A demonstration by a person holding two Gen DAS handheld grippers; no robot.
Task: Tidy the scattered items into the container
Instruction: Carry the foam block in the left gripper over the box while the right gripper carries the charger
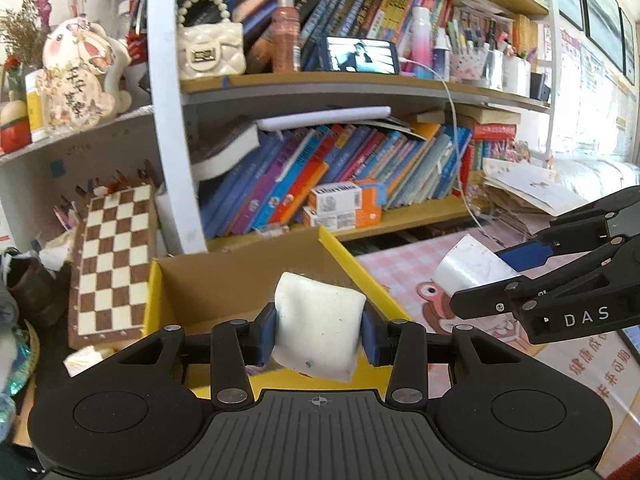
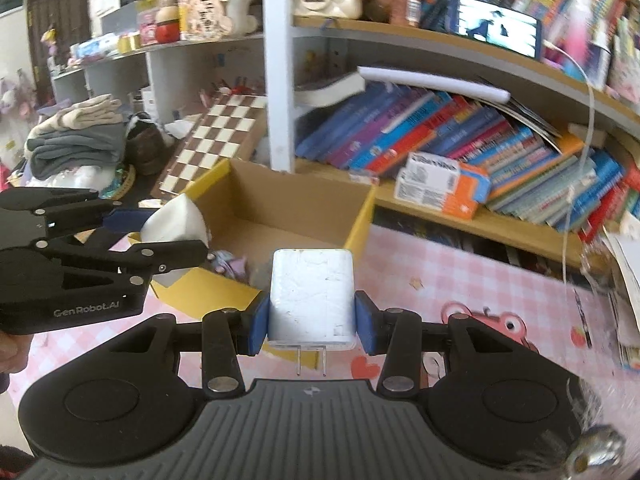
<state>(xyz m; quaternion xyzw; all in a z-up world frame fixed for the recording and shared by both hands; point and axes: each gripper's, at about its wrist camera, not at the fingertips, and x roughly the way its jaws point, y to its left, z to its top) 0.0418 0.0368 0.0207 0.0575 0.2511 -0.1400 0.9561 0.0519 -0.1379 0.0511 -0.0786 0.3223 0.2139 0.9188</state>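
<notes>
1. Low in the centre of the left wrist view, the left hand-held gripper [image 1: 319, 334] clamps a soft white pad [image 1: 318, 326] between its blue fingers [image 1: 267, 334], squeezing its sides.
2. Behind the pad sits the yellow-edged cardboard box [image 1: 348, 264], open at the top; the pad hangs above its near part.
3. At the lower centre of the right wrist view, the right hand-held gripper [image 2: 309, 328] grips a white plug charger [image 2: 311, 298], its two metal prongs pointing toward the camera.
4. The box [image 2: 362, 216] stands on the pink checked worktop [image 2: 480, 276], just beyond the charger, with a small purple item [image 2: 226, 262] inside.
5. A bookshelf [image 1: 360, 80] crowded with books fills the upper frame, and a chessboard [image 1: 114, 264] leans at the box's left.
</notes>
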